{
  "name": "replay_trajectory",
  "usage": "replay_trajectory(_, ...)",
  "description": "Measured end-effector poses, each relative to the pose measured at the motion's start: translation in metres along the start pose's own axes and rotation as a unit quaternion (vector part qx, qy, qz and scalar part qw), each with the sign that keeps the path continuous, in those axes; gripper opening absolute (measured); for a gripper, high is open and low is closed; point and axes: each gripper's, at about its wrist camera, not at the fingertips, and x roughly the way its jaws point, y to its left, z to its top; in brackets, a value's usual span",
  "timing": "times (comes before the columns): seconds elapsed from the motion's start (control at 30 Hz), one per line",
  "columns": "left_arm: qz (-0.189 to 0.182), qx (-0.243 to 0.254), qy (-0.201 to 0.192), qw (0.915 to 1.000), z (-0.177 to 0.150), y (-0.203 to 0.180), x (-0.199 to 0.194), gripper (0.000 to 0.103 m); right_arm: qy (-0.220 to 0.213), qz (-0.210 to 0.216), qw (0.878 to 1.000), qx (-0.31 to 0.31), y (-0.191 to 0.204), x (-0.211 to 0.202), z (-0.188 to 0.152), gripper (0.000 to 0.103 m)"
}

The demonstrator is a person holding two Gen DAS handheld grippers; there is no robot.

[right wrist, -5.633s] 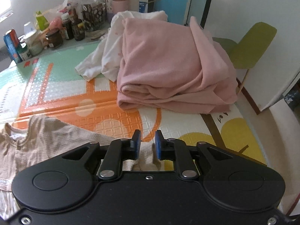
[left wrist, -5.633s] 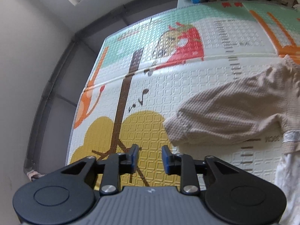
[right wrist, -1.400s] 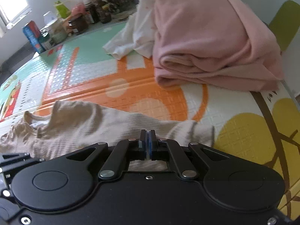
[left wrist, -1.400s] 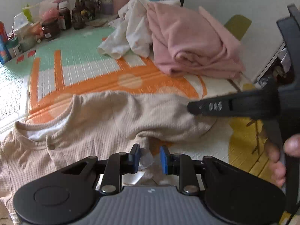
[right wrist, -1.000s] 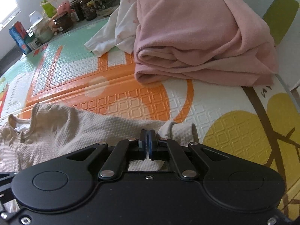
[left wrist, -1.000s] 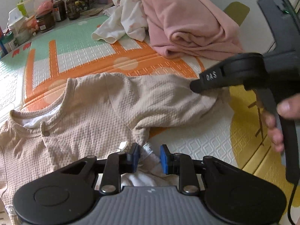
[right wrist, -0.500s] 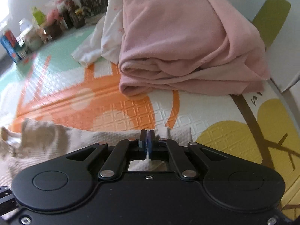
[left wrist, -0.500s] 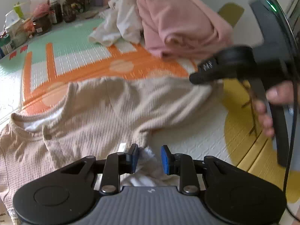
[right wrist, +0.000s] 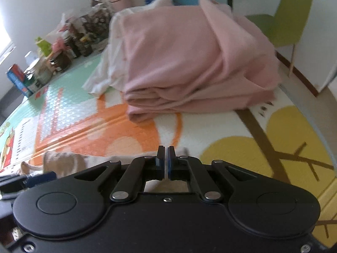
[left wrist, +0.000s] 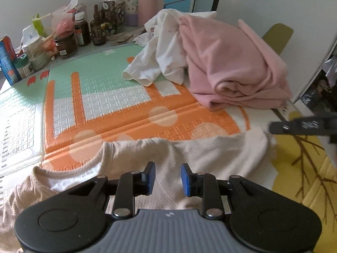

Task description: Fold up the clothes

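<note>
A beige waffle-knit shirt [left wrist: 210, 158] lies spread on the patterned play mat [left wrist: 118, 113], with its neckline at the lower left. My left gripper [left wrist: 168, 178] hovers open just above the shirt's chest, nothing between its blue pads [left wrist: 150, 177]. At the right edge, my right gripper [left wrist: 303, 125] pinches the end of the stretched-out sleeve [left wrist: 254, 145]. In the right wrist view that gripper [right wrist: 165, 160] is shut, with a thin edge of beige cloth between its pads. More of the shirt [right wrist: 63, 160] shows to its left, blurred.
A folded pink blanket [left wrist: 231, 63] and a crumpled white garment [left wrist: 162, 57] sit at the far right of the mat. Bottles, jars and cartons [left wrist: 63, 35] crowd the back left. A green chair [right wrist: 288, 21] stands beyond the mat's right edge.
The right gripper has pulled the sleeve further right and stretched it out. The left gripper has moved forward over the shirt, and the white cloth seen between its fingers is gone from view.
</note>
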Motion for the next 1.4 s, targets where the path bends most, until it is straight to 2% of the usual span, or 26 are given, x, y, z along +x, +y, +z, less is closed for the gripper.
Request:
replay_trajectory(0.1,0.009,-0.001,0.005,0.9999,0.004,0.002,0.009,0.028,0.008,-0.007,1.0,0.005,-0.017,0.003,-0.003,0.004)
replay_trajectory(0.23,0.014,0.003,0.012,0.9998,0.006,0.001,0.018,0.028,0.025,0.007,1.0,0.003,-0.031,0.005,-0.01,0.004)
replay_trajectory(0.37,0.019,0.005,0.017,0.9997,0.008,-0.001,0.023,0.028,0.028,0.012,0.999,-0.012,-0.031,0.01,-0.017,0.004)
replay_trajectory(0.67,0.029,0.011,0.028,0.9992,0.011,-0.002,0.029,0.028,0.027,0.051,0.998,0.017,-0.034,0.007,-0.013,0.005)
replay_trajectory(0.73,0.03,0.011,0.029,0.9991,0.012,-0.003,0.029,0.028,0.028,0.058,0.998,0.016,-0.033,0.004,-0.013,0.008)
replay_trajectory(0.83,0.031,0.012,0.031,0.999,0.012,-0.002,0.03,0.028,0.029,0.058,0.998,0.012,-0.032,0.003,-0.013,0.014)
replay_trajectory(1.23,0.035,0.016,0.035,0.9986,0.013,-0.004,0.032,0.028,0.03,0.088,0.995,0.033,-0.037,-0.004,-0.013,0.015)
replay_trajectory(1.4,0.036,0.019,0.037,0.9985,0.013,-0.004,0.032,0.028,0.039,0.08,0.996,0.025,-0.037,0.002,-0.014,0.015)
